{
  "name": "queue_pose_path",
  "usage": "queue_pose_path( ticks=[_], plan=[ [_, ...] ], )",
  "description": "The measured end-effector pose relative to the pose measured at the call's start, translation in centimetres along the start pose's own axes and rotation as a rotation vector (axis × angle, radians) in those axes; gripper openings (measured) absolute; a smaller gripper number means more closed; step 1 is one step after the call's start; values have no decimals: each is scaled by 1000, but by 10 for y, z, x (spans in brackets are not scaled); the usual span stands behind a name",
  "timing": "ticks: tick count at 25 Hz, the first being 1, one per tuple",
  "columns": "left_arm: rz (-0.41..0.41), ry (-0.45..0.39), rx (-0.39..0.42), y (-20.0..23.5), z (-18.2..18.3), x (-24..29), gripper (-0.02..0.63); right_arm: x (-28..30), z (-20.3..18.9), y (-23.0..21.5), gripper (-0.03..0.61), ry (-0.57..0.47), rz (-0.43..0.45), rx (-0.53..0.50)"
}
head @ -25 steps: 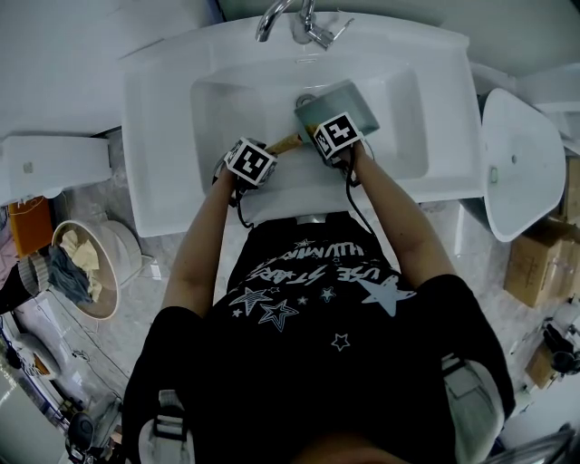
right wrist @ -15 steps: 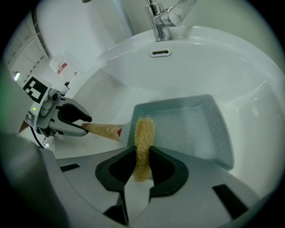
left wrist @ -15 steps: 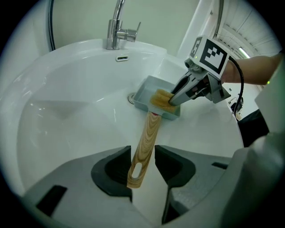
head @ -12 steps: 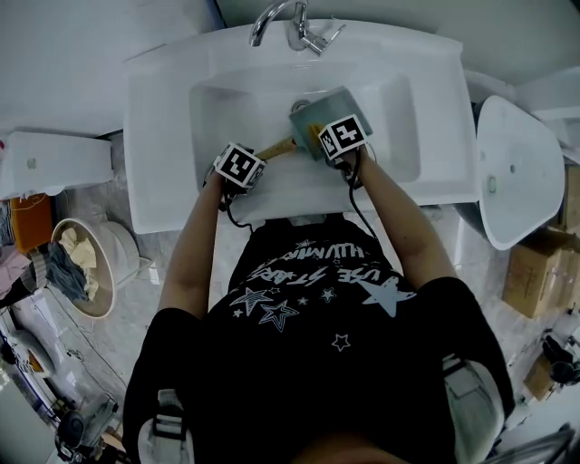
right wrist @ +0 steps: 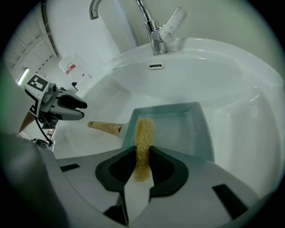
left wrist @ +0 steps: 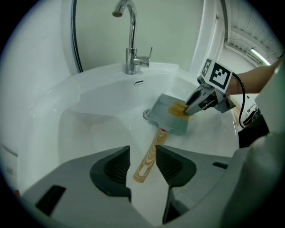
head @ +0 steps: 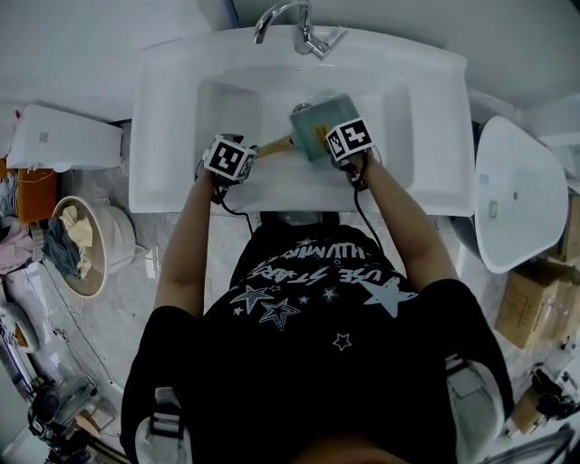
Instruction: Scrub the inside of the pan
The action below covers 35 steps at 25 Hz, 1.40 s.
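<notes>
A square grey-green pan (head: 313,122) (left wrist: 167,113) (right wrist: 178,127) lies in the white sink (head: 172,136), its wooden handle (head: 276,143) (left wrist: 149,156) (right wrist: 104,128) pointing left. My right gripper (head: 340,145) (left wrist: 189,109) (right wrist: 142,162) is shut on a yellow scrubber (right wrist: 144,138) (left wrist: 177,108), which hangs over the pan's near inside edge. My left gripper (head: 227,168) (left wrist: 142,160) (right wrist: 78,109) hovers above the handle's end. Its jaws have just been opening and now stand apart, and the handle lies below them untouched.
A chrome faucet (head: 290,23) (left wrist: 129,40) (right wrist: 156,26) stands at the sink's back, with the drain (left wrist: 145,114) beside the pan. On the floor there is a bin (head: 82,254) at the left. A white oval lid (head: 512,190) and cardboard boxes (head: 526,308) are at the right.
My left gripper has let go of the handle and moved up and left off it, jaws wider. The right gripper has shifted slightly with the scrubber over the pan.
</notes>
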<state>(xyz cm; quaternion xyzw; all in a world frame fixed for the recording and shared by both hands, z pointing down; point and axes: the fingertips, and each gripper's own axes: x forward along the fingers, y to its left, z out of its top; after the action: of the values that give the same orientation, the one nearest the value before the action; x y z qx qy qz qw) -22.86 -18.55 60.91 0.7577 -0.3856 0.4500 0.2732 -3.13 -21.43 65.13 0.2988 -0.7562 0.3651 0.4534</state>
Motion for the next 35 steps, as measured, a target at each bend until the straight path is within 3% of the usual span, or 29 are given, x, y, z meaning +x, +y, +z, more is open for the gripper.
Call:
queue_pose_path(
  ticks=[7,15,19,25,30,35],
  plan=[
    [119,-95,-64,-22,24,-22,164,-26,0,-6,87,-41,54,-86],
    [286,-279,-244,-42,57,-55,164,-48,-2,-27,87,-56,114,-215],
    [349,-360,-323,-57,51,-69,159,-48,-6,-24,87,-75,162,-239],
    [412,-415,-391,-72,44,-82,135,-59,6,-22,87,-136,189,-243],
    [486,-435,-446,-88,28,-97,54,-71,10,-17,86,-177,229,-228],
    [561,-494,-531,-114,6,-119,15,-92,-2,-12,86,-222,231,-233]
  ],
)
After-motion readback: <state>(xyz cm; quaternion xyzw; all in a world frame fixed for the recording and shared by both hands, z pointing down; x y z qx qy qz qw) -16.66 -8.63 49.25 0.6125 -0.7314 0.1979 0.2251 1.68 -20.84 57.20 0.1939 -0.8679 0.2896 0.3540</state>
